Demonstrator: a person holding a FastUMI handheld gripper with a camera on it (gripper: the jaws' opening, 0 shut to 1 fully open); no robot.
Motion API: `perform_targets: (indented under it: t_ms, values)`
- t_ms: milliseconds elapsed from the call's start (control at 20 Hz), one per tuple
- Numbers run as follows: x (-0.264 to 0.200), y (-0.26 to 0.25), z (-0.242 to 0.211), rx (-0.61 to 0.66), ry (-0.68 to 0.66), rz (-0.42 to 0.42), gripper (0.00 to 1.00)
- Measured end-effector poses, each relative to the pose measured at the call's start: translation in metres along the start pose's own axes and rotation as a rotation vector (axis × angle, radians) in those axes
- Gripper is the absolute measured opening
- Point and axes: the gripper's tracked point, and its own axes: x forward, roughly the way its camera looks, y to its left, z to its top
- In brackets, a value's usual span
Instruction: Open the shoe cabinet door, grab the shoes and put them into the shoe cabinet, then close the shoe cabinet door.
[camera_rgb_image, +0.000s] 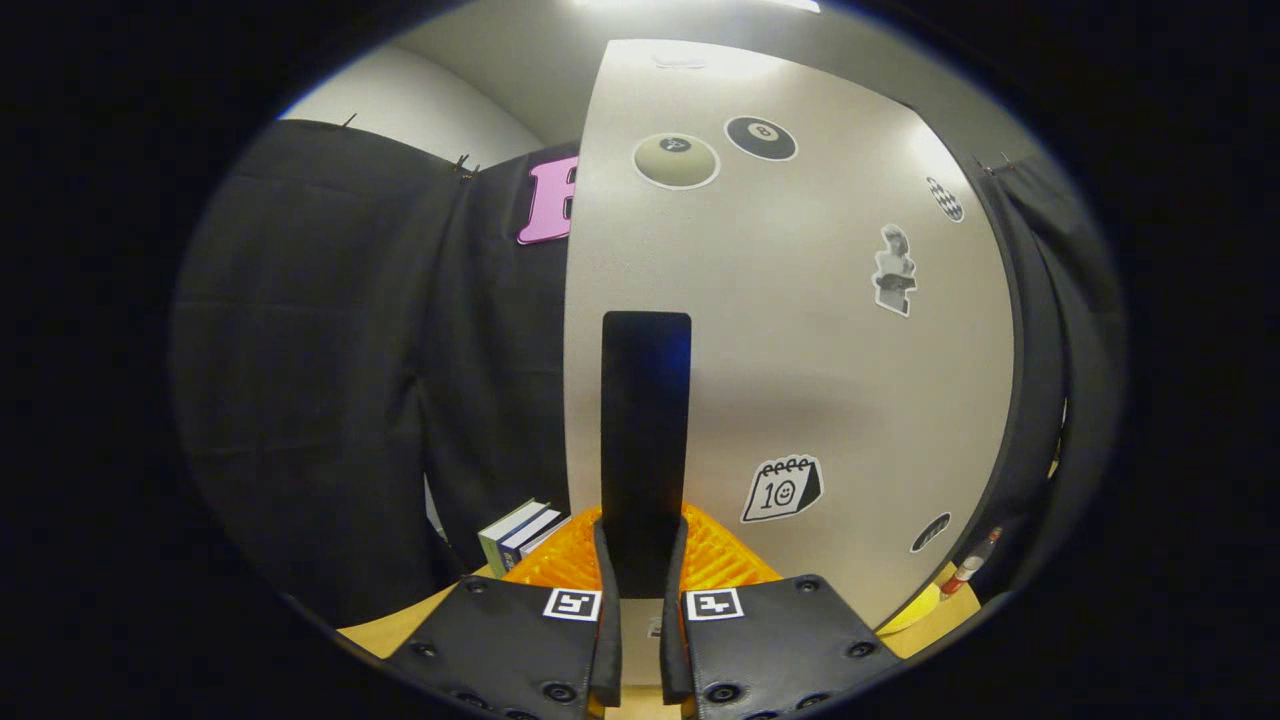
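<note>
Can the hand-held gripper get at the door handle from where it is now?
Yes, it looks so: the hand-held gripper already has the dark upright handle between its fingers, which appear to press on its lower end. Nothing stands between them and the pale door.

Booth hung with black cloth under a pale ceiling

Black cloth (330, 380) drapes the booth's back and side, clipped along its top edge; above it a light wall (400, 100) curves into a ceiling with a bright lamp glare. A wooden table (395, 628) sits below, with a stack of books (520, 532) lying near the cloth.
</note>
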Motion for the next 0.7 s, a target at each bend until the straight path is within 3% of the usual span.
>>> perform_targets:
  t_ms: [700]
  values:
    - [-0.052,-0.019,-0.004,0.014,0.013,-0.001,0.17]
